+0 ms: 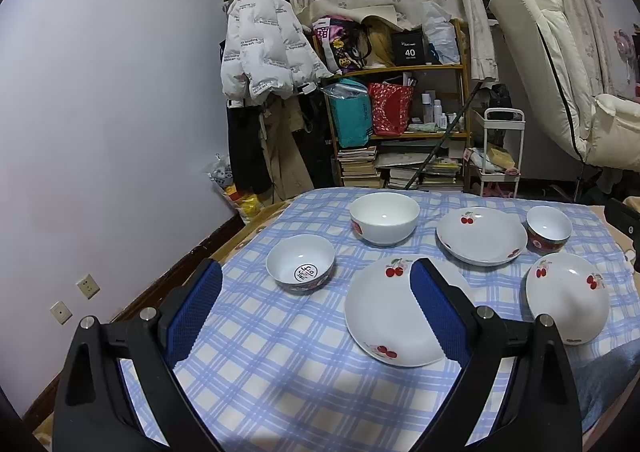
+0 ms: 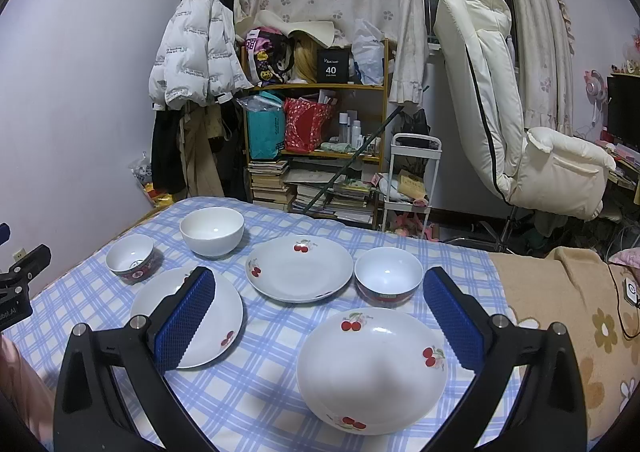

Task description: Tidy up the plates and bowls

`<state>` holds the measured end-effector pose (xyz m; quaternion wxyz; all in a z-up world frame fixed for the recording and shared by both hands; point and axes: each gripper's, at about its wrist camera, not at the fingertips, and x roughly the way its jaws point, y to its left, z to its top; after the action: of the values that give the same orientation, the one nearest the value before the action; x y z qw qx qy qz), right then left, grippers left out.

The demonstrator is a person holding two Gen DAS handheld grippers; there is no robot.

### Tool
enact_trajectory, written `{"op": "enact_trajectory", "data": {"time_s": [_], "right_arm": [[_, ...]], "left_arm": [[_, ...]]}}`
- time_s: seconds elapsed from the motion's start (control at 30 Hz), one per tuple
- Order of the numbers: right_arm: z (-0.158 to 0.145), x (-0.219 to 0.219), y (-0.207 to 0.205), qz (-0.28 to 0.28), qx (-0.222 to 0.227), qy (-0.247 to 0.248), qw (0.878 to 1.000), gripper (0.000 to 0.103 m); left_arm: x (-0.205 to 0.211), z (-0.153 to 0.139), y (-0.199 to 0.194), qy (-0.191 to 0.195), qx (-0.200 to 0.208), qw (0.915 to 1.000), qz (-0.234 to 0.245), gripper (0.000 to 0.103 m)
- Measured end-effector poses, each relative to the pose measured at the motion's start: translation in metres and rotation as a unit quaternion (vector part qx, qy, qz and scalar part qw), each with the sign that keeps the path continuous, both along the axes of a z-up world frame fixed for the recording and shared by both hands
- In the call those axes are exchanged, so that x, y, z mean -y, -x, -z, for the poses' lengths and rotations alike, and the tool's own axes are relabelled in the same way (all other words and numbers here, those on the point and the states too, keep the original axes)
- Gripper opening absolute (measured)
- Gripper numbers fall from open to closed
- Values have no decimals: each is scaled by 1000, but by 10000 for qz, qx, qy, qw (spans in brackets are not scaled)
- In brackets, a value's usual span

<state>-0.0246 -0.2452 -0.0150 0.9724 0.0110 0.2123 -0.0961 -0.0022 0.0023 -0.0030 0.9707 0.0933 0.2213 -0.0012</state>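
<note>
Both your grippers tilt gently downward over the blue checked cloth [image 1: 280, 352], hovering above it, touching nothing.

Left gripper [image 1: 316, 294]: jaws spread fully, nothing between the pads; its right finger [image 1: 436, 312] overlaps, in the left wrist view, the near-left cherry plate [image 1: 384, 312], contact not evident. Right gripper [image 2: 320, 306]: jaws equally wide, released, empty; the near-right cherry plate [image 2: 372, 368] lies below and between its fingers, not gripped.

Count: three cherry plates, three bowls, six pieces, all resting apart on the cloth.

Positions relative to the middle cherry plate [image 2: 300, 268]:
- large white bowl [image 2: 212, 232] just beyond and to its left
- small bowl with a character printed inside [image 1: 300, 262] farther left, near the cloth's left edge
- red-banded bowl [image 2: 389, 276] just beside it on the right
- near-left cherry plate in front, to the left
- near-right cherry plate in front, to the right
</note>
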Motion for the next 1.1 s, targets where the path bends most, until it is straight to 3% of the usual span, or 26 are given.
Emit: {"op": "enact_trajectory", "data": {"time_s": [1.1], "right_arm": [[-2,0,1,21,-4,-4,10000,103]], "left_arm": [[3,-1,2,-27,1,10000,-40,94]]}}
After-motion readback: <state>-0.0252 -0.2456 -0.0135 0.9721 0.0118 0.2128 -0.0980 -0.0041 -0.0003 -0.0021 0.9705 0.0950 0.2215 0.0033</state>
